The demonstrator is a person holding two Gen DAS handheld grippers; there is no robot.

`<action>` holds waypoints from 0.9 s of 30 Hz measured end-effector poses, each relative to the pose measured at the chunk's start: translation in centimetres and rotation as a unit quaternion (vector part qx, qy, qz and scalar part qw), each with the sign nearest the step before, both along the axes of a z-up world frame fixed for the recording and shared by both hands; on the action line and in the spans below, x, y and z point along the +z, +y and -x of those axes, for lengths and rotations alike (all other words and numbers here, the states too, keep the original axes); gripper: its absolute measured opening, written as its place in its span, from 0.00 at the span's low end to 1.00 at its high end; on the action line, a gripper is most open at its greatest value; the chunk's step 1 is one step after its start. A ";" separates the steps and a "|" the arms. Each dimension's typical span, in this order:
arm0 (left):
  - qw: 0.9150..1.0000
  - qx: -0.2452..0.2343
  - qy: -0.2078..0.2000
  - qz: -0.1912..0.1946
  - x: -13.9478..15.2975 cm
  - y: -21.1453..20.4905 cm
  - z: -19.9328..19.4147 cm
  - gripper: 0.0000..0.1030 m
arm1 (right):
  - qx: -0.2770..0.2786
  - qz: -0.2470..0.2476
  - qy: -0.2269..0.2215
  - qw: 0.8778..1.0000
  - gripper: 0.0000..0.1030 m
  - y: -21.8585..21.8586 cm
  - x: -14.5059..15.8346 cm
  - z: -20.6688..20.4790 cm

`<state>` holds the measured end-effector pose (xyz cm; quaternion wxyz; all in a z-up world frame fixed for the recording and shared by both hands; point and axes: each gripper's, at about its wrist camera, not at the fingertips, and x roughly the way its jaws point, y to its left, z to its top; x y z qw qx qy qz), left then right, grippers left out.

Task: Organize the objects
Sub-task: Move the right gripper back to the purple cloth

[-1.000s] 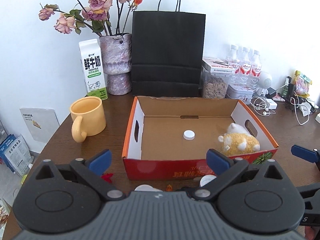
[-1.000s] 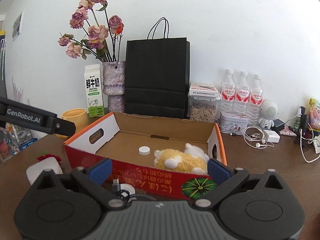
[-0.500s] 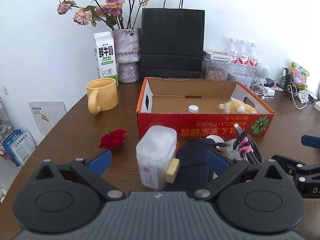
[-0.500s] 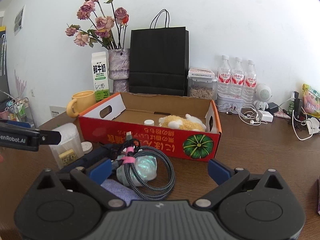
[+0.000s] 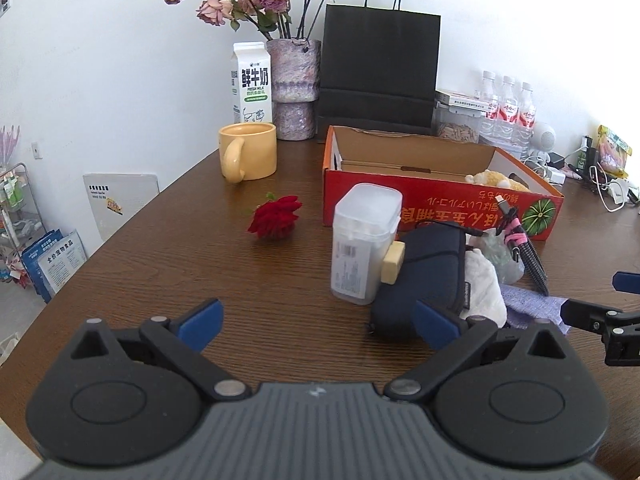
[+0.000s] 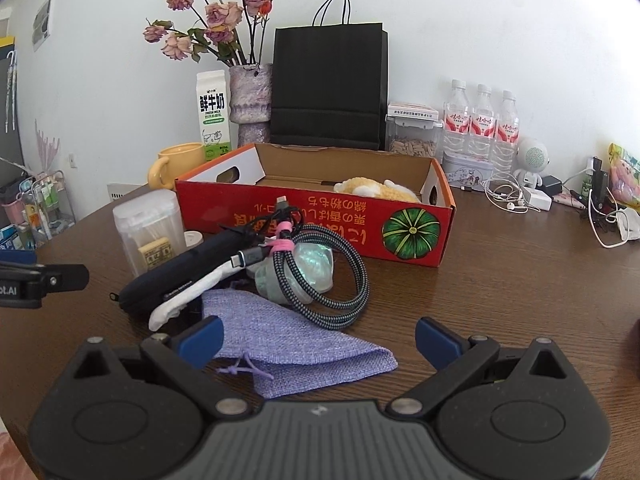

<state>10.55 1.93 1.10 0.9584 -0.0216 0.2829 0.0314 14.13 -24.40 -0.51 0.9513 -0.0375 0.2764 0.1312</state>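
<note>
A red cardboard box [image 5: 440, 208] [image 6: 320, 224] stands open on the brown table, with a yellow plush toy [image 6: 376, 190] inside. In front of it lie a clear plastic jar [image 5: 364, 244] [image 6: 146, 228], a dark pouch [image 5: 424, 268] [image 6: 176, 276], a braided cable [image 6: 320, 272], a purple cloth bag [image 6: 296, 344] and a red rose [image 5: 276, 220]. My left gripper [image 5: 316, 322] is open and empty, low over the table, short of the jar. My right gripper [image 6: 316, 338] is open and empty over the purple bag.
A yellow mug [image 5: 248, 152], a milk carton [image 5: 251, 80], a vase of dried roses [image 5: 294, 88] and a black paper bag [image 5: 378, 72] stand behind the box. Water bottles [image 6: 482, 120], earphones and chargers [image 6: 516, 196] lie at the right.
Both grippers have pulled back from the box toward the near table edge, so the pile of loose things in front of the box has come into view. Both stay open.
</note>
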 end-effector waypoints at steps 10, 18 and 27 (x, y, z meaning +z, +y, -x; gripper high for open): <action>1.000 0.010 0.002 0.016 -0.5 1.7 0.2 1.00 | 0.005 0.015 0.023 1.000 0.99 0.7 -1.2 -2.2; 0.999 0.024 0.011 0.024 -1.1 3.1 0.2 1.00 | 0.019 0.019 0.057 0.998 1.00 1.1 -3.5 -4.8; 0.999 0.021 0.014 0.032 -1.4 3.2 0.2 1.00 | 0.043 -0.012 0.060 0.997 0.89 0.2 -4.0 -4.9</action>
